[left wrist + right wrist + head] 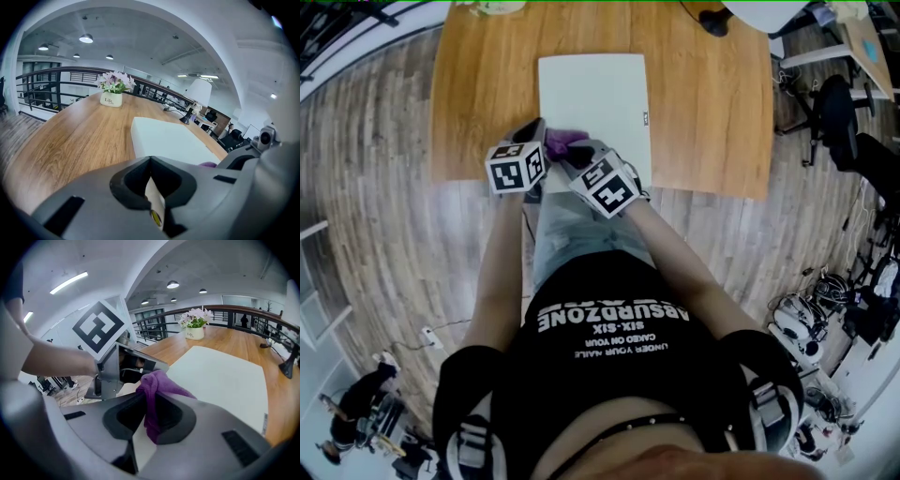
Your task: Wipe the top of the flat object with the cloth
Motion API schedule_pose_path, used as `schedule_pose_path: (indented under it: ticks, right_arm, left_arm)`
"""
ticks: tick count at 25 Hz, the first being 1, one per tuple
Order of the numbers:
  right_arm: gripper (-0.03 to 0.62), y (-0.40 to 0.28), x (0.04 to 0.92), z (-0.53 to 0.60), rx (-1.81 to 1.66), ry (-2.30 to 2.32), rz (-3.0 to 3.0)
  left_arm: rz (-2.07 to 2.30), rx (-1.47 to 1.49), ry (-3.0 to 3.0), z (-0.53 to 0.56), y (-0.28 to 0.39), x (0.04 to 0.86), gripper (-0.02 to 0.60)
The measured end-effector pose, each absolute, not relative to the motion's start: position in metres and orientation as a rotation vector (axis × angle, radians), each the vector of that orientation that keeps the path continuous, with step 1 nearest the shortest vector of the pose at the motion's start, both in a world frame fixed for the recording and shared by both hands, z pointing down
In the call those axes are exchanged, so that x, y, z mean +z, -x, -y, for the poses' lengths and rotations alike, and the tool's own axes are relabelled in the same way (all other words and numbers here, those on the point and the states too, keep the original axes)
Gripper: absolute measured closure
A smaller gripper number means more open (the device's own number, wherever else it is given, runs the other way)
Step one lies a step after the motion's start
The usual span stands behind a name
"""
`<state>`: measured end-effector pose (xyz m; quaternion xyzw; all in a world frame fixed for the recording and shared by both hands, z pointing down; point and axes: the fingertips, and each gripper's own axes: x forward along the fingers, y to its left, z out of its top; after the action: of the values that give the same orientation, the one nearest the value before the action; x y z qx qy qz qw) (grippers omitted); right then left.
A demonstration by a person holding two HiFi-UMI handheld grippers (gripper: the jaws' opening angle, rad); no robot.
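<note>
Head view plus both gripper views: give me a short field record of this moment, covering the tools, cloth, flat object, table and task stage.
left tool: shut, nothing between its jaws, by the flat object's near left corner
right tool: shut on the purple cloth
flat object: white, lying flat on the wooden table
purple cloth position: at the flat object's near edge, next to the left tool
also on table: flower pot at the far end
task stage: cloth gripped; wiping progress cannot be told

One cloth, one flat object, one flowerpot, two claws.
</note>
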<state>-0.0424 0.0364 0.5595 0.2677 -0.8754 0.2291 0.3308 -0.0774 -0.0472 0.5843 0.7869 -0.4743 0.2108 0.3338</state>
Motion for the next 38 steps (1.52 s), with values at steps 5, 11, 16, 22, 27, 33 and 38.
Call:
schedule_pose_path:
  ticks: [5,11,16,22,27,33,38]
  right_arm:
    - [0.523,0.044,0.559,-0.047,0.602,-0.673,2.286]
    - [0.523,0.047,0.558,-0.066,0.599,-0.633,2.287]
    - [0.523,0.05,0.557,-0.082,0.599,-0.607,2.29]
    - [0.523,0.052,0.557,-0.099,0.612,-0.55,2.284]
    - [0.523,0.052,0.557,-0.106,0.618,-0.528,2.286]
    - [0.523,0.051,0.559,-0.111,0.592,-0.508,2.267]
    - [0.523,0.052,0.56,-0.111,0.576,-0.512,2.255]
  left_arm:
    - [1.237,0.558,-2.064,0.049,0.077,0.583,0.565]
    - [1.247,0.566,-2.066,0.048,0.076,0.582,0.565]
    - [1.239,0.593,-2.085,0.047,0.076,0.581,0.565]
    - [1.251,0.586,-2.079,0.046,0.077,0.582,0.565]
    - [1.251,0.595,-2.082,0.046,0.076,0.582,0.565]
    - [1.254,0.598,-2.085,0.046,0.075,0.583,0.565]
    - [1.255,0.595,-2.087,0.046,0.076,0.583,0.565]
